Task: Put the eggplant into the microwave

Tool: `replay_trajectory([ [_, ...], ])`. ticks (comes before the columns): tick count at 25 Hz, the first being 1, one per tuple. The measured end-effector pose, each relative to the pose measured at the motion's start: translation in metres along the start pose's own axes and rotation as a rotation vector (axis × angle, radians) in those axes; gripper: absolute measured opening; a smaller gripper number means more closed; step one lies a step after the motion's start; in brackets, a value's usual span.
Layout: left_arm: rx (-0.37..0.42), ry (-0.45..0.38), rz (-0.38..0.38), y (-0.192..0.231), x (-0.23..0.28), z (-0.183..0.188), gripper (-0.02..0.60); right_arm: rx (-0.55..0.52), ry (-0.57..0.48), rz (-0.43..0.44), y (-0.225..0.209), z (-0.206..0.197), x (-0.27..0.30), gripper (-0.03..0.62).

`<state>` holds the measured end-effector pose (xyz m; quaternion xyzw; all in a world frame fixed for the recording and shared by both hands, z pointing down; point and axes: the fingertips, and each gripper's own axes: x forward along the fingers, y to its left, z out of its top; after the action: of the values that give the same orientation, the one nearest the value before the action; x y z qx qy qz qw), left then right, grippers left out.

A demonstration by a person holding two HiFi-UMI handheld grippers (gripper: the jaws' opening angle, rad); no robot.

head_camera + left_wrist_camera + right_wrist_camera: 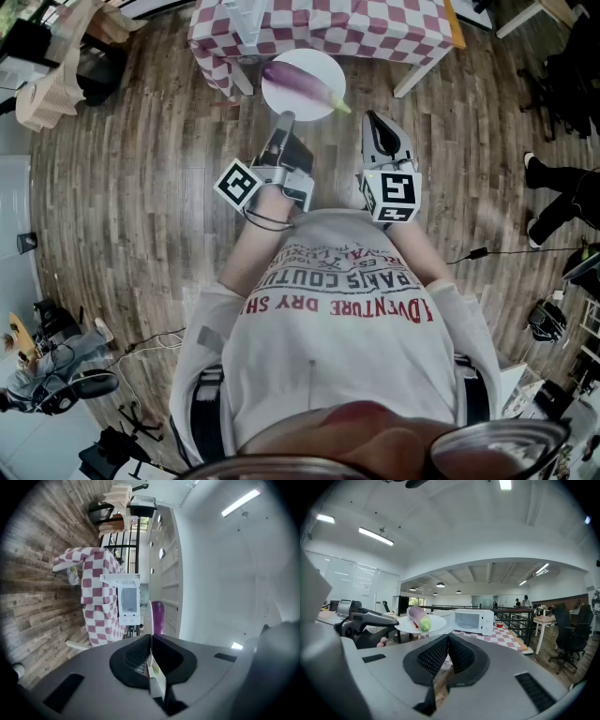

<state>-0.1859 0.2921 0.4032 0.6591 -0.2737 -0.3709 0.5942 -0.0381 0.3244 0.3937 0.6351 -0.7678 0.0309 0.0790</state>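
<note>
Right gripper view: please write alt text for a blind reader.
The left hand-held gripper holds a white plate with a purple eggplant on it. Behind stands a white microwave on a checked table. The right hand-held gripper, in front, is shut and empty.

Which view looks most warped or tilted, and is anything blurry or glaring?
Head view: fisheye bows the floorboards, bottom edge blurred. Left gripper view: scene lies sideways, microwave included, light strip glares. Right gripper view: level, sharp, dark corners.
</note>
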Motion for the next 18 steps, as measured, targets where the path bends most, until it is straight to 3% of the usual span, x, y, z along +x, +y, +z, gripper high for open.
replay_trajectory([
  [18, -0.028, -0.011, 0.015, 0.0072, 0.0015, 0.0058, 0.032, 0.038, 0.034, -0.008, 0.0000, -0.0101, 0.0096, 0.027],
])
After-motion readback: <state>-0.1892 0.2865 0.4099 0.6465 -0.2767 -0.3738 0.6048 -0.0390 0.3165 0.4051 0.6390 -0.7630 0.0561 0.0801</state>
